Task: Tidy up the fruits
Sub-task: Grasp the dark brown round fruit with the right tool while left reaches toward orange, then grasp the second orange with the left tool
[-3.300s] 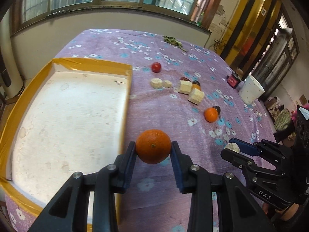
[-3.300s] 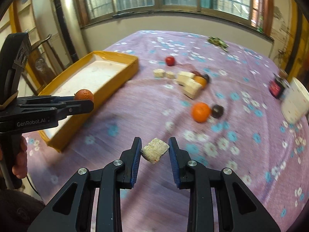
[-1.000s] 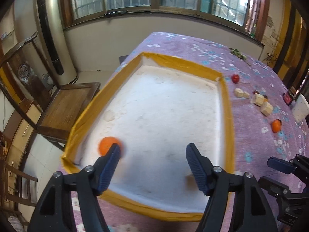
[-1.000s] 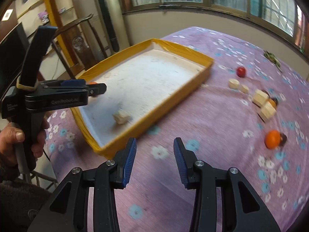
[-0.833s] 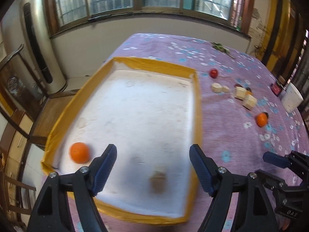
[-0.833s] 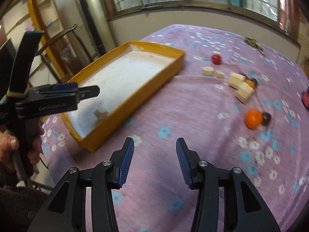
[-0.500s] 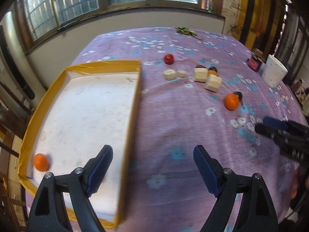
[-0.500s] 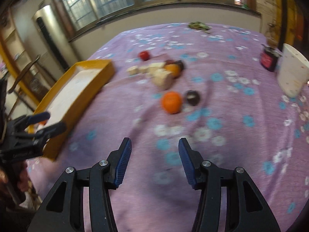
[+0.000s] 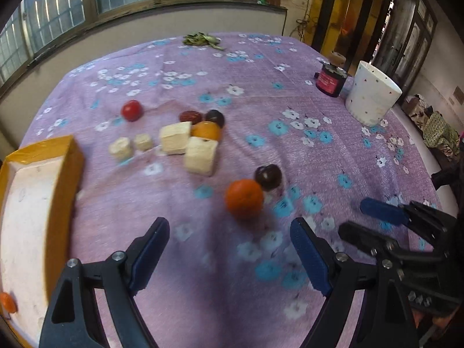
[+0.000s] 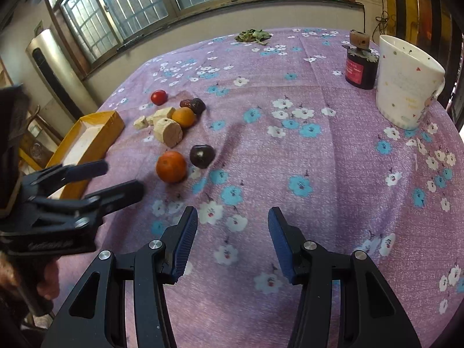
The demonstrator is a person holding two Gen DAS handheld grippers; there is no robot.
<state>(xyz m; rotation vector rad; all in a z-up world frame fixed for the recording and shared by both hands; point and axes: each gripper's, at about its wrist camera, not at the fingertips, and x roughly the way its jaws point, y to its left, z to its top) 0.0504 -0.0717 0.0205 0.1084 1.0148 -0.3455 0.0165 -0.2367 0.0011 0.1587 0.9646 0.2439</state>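
Fruit lies scattered on the purple floral counter: we note an orange touching a dark plum, a second orange wedged among pale blocks, a red tomato apart at the back. Left gripper hangs empty, jaws wide apart, aimed so the near orange sits just ahead of the gap; we judge it the next pick. Right gripper is likewise spread and empty, over bare cloth. The yellow tray sits at the left edge, one orange fruit in its near corner, so it seems the collecting place
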